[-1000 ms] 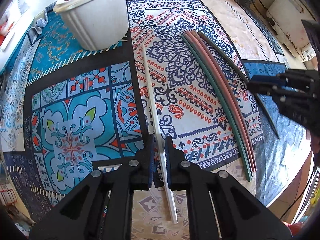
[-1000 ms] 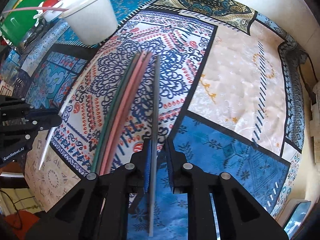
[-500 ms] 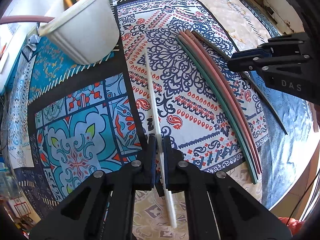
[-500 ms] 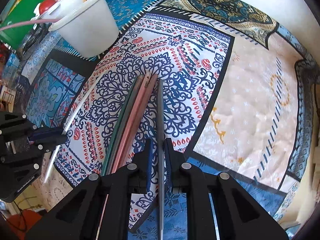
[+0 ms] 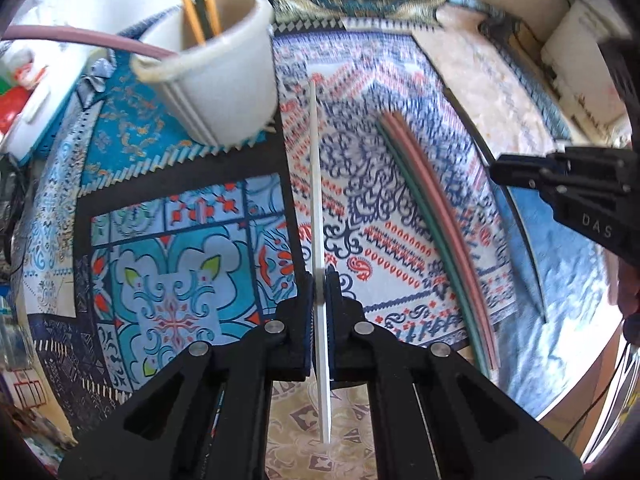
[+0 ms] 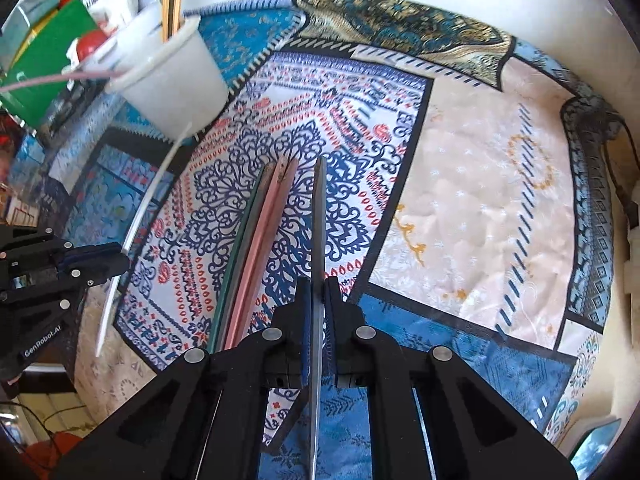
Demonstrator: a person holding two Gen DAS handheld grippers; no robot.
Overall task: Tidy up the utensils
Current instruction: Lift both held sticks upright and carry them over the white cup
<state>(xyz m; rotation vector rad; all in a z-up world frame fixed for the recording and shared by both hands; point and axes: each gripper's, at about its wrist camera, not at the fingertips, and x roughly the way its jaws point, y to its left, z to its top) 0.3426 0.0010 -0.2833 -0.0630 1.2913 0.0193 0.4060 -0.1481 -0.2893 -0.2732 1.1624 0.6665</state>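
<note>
Cloth [image 5: 168, 240]: a patterned patchwork cloth in blue, red and cream is spread over the whole table.
Cup [image 5: 216, 80]: a white plastic cup is seen at the far left of the cloth; a few sticks, two yellow and one pink, are already stood in it.
Left gripper [image 5: 319, 292]: its two fingers are closed on a white stick, gripped toward the near end, so that a long length reaches ahead and a short tail is left behind.
Right gripper [image 6: 318, 296]: its fingers are closed on a grey stick, also gripped toward the near end.
White stick [image 5: 316, 184]: long, thin and flat; it is held off the cloth, with its far tip pointed toward the cup and close beside its wall.
Grey stick [image 6: 319, 220]: long, thin and dark; it is pointed away over the cloth, just right of the loose bundle. Whether it is fully lifted cannot be told.
Loose sticks [image 6: 256, 248]: one green and two pink sticks are laid side by side, touching, in the middle of the cloth.
Handling: the sticks are judged light, stiff and smooth. A narrow stick may slip or pivot between the pads, so a firm pinch across the flat sides is advised.
Hold point: a grip nearer the middle would probably swing less; an end grip leaves more length free to be lowered into the cup.
</note>
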